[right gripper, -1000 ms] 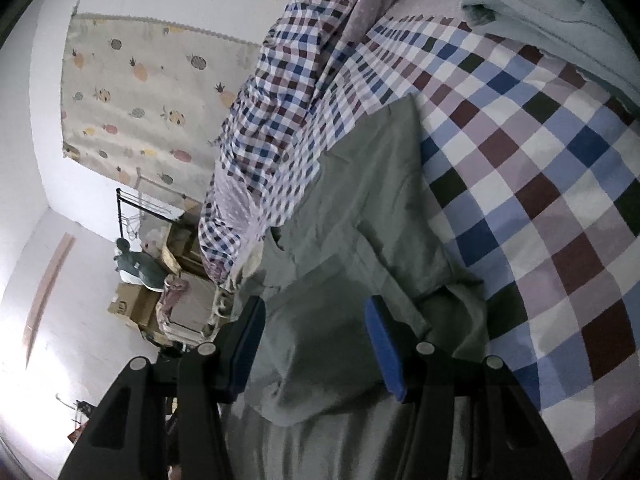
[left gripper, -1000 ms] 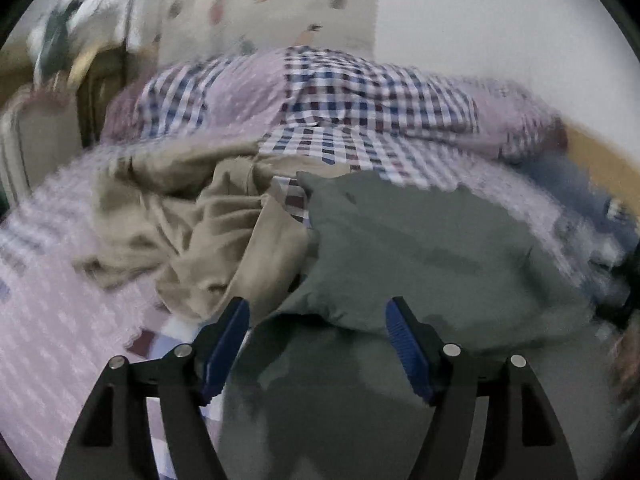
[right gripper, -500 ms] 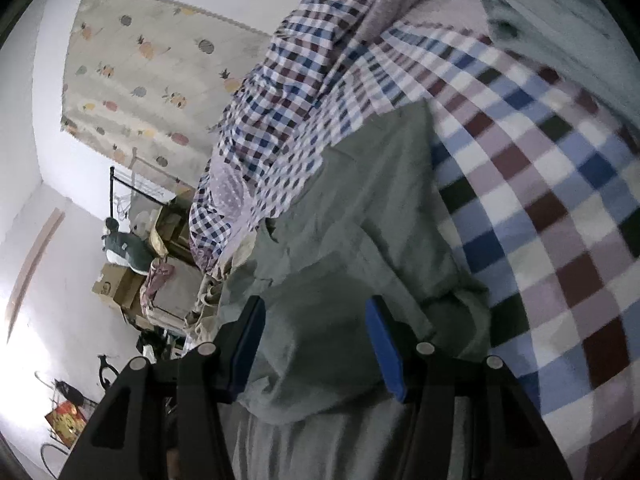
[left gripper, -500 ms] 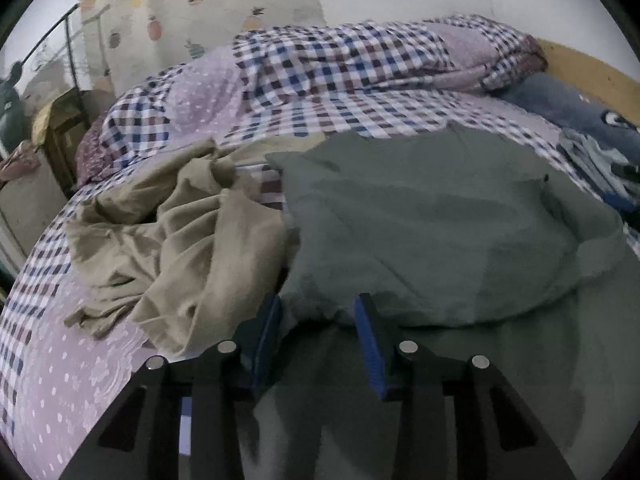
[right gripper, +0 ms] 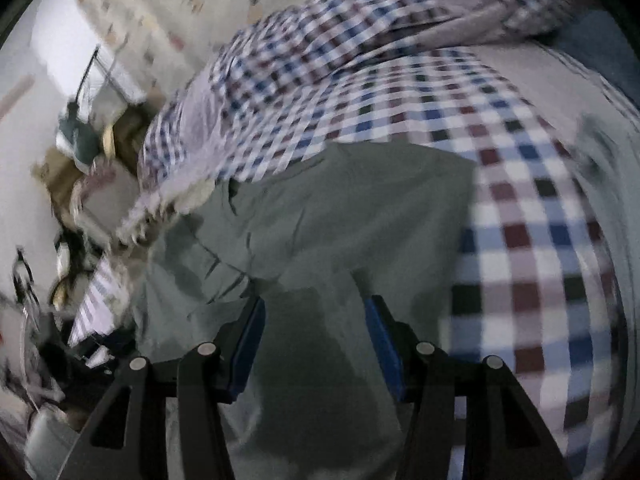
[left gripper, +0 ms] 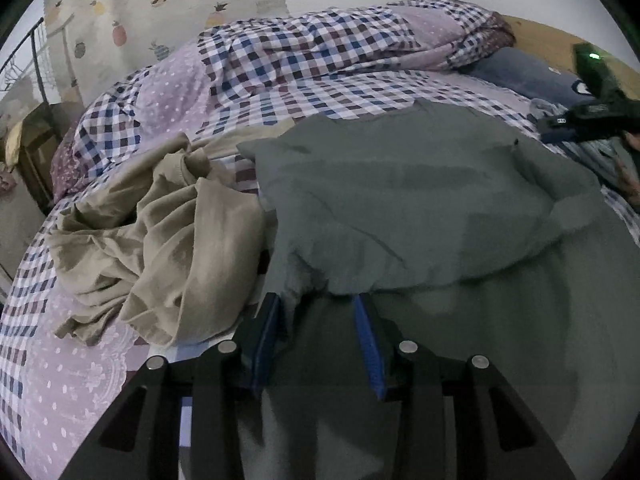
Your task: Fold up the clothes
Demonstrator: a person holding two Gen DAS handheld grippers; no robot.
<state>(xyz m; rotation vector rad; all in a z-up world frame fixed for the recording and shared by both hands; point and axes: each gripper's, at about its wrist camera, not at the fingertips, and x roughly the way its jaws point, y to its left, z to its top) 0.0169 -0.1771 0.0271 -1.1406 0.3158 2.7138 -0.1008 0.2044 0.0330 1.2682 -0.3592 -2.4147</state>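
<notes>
- The left tongs (left gripper: 316,300) are narrowing: a second ago the blue pads were standing wide apart, and now they are sitting close on both sides of the near fold edge of the grey-green cotton garment (left gripper: 420,200). A gap is still showing, so I cannot tell if the cloth is pinched.
- The right tongs (right gripper: 314,304) are staying partly open above the same garment and are holding nothing; this view is now blurring, so they are swinging.
- The garment is lying on the checked bed cover (left gripper: 304,92), its far part doubled toward the near edge.
- Left of the garment, the crumpled beige cloth (left gripper: 160,240) is almost touching it. Right of it, bare cover is giving room.
</notes>
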